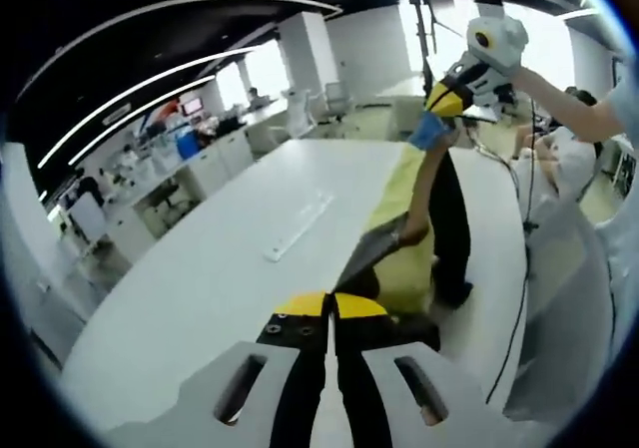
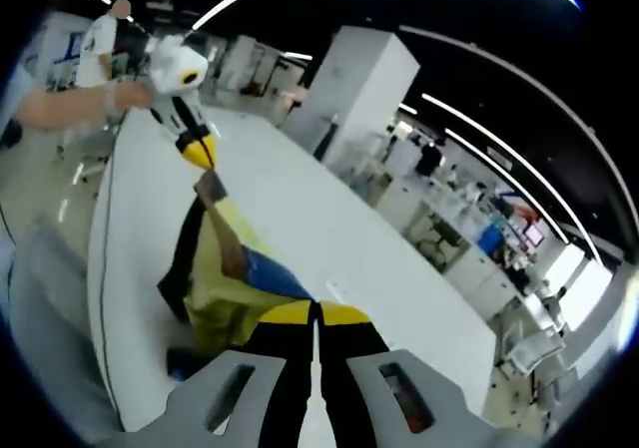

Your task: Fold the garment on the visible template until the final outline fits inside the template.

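The garment (image 1: 411, 230) hung stretched in the air between the two grippers, above the white table (image 1: 230, 258). It was mostly yellow with black panels, a grey patch and a blue patch near one end. Its lowest folds drooped down onto the table near the right-hand edge in the left gripper view; whether it lay on a template could not be told.

In the left gripper view, the left gripper (image 1: 322, 306) had its yellow-tipped jaws pressed together on black cloth of the garment. The right gripper (image 1: 442, 102) came in from the upper right, held up high by a person's arm (image 1: 579, 109), its yellow tip pinching the blue end of the garment.

In the right gripper view, the right gripper (image 2: 316, 314) was likewise clenched, jaws together with the garment (image 2: 225, 268) running away from its tip, blue cloth just ahead of it. The left gripper (image 2: 203, 154) showed at upper left, gripping the far end of the cloth, a hand (image 2: 128, 93) behind it.

The table stretched long and bare past the garment, with a pale strip (image 1: 298, 224) lying flat near its middle. The table's (image 2: 329, 238) near edge curved just beside the hanging cloth. Beyond stood office desks and a white pillar (image 2: 351, 99).
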### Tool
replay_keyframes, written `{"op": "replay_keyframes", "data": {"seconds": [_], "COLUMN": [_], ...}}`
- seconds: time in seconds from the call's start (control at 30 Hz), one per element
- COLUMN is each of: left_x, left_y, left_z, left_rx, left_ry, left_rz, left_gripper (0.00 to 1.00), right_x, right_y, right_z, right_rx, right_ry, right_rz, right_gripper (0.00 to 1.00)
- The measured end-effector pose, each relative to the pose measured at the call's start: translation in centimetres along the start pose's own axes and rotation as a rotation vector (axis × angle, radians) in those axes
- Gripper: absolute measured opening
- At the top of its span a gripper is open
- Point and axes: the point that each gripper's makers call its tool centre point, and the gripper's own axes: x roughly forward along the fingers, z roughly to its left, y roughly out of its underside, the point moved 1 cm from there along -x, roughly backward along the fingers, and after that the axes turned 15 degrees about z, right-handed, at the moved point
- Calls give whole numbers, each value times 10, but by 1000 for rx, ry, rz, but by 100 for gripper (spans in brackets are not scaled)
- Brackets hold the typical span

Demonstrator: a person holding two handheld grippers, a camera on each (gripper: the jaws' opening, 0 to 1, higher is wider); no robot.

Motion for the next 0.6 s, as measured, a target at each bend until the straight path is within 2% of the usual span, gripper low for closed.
{"op": "replay_keyframes", "data": {"seconds": [0.3, 0.6], "left_x": [-23, -52], "left_y": [-20, -38], "left_z": [7, 3], "left_rx": [22, 78], "left_ry": [-51, -90], "left_rz": [-38, -61], "left_gripper": [0, 0], "right_x": [-15, -27], "right_y": [-9, -20], "right_z": [-10, -16], "right_rx": [-15, -39], "right_ry": [28, 56], "right_rz": [-18, -39], "right_gripper": [1, 1]}}
